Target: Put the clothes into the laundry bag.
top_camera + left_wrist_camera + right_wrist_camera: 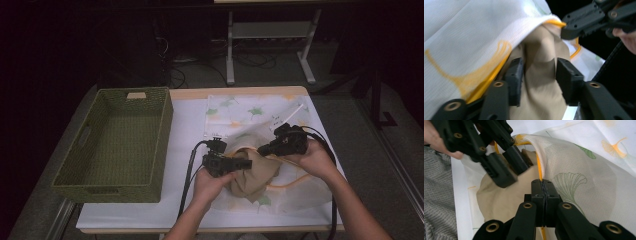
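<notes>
The crumpled beige cloth garment (541, 82) sits half inside the mouth of the white mesh laundry bag (579, 165), straight ahead between the loosened left gripper (539, 75); the right gripper (544, 185) is clenched on the bag's yellow-trimmed rim (538, 163).

The place looks like a lab or recording room. A small white-topped table (185, 125) stands on grey carpet (360, 125) in a dark room, lit from above. Behind it cables (250, 60) lie loose on the floor around the white metal legs of a desk frame (230, 50). A person works with cabled hand-held grippers at the table.
</notes>
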Tool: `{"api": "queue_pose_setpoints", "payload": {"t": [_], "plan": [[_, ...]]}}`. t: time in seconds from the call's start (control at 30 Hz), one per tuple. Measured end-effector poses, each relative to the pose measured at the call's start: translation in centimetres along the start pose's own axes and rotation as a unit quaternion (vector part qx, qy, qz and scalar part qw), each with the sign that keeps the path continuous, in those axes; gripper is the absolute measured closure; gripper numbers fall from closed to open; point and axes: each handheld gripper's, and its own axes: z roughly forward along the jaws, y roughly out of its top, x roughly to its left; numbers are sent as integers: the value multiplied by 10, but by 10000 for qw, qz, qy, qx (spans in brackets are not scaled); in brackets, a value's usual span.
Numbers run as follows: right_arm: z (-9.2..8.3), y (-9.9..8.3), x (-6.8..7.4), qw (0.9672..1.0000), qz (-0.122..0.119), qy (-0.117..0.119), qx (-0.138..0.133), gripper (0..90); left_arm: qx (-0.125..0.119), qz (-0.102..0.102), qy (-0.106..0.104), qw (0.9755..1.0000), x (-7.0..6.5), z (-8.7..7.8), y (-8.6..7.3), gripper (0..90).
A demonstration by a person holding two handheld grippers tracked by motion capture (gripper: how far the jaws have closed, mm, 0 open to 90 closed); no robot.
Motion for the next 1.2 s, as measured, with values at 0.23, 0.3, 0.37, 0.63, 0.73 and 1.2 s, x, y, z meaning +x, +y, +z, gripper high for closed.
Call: {"api": "queue_pose_setpoints", "payload": {"t": [0.23,0.3,0.37,0.63,0.73,1.2], "plan": [[6,-6,-1,10000,36,14,72,883,328,262,110,9991,-1,-4,-20,420],[7,-6,0,9999,68,25,75,882,392,281,158,9987,1,-3,-27,401],[8,-5,0,10000,25,17,88,882,456,310,150,9984,1,0,-31,388],[11,-4,1,9999,14,36,130,882,643,445,465,9959,2,17,-37,644],[10,-4,2,9999,-20,30,110,882,500,410,395,9971,2,20,-36,813],[0,-2,8,9999,-80,-38,56,882,-298,-14,457,9985,2,31,-12,872]]}}
